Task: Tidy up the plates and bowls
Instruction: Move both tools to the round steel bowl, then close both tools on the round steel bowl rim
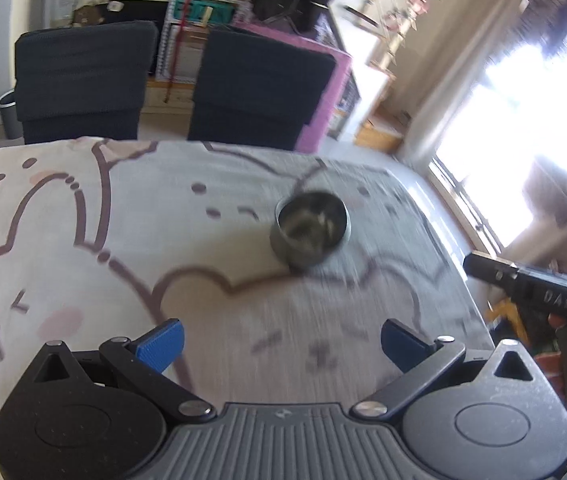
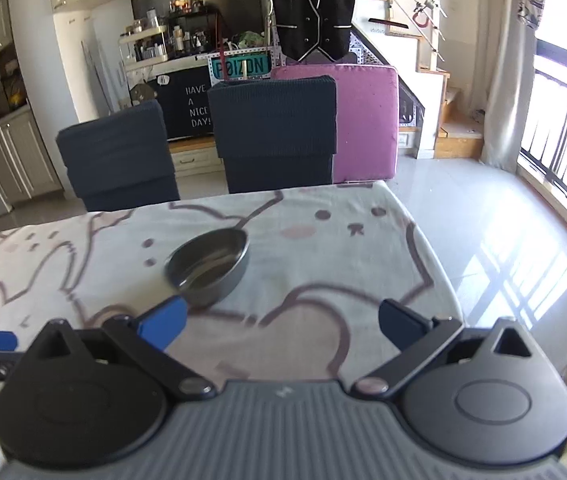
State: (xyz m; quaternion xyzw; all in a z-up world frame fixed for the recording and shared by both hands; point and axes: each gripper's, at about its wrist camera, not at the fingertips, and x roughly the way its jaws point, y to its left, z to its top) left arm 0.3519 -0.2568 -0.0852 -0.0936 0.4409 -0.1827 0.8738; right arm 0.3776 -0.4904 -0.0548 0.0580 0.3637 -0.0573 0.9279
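Note:
A small steel bowl [image 1: 310, 234] stands upright on the cartoon-print tablecloth [image 1: 83, 240]. In the left wrist view it lies ahead and slightly right of my left gripper [image 1: 281, 344], which is open and empty; this view is motion-blurred. In the right wrist view the same bowl [image 2: 208, 266] sits just ahead and left of my right gripper [image 2: 281, 330], close to its left blue finger [image 2: 163, 326]. The right gripper is open and empty. No plates are visible.
Two dark chairs [image 2: 273, 132] and a purple cushion [image 2: 367, 120] stand behind the table's far edge. The table's right edge [image 2: 423, 248] drops to a shiny floor by a window. Part of the other gripper [image 1: 543, 292] shows at right in the left view.

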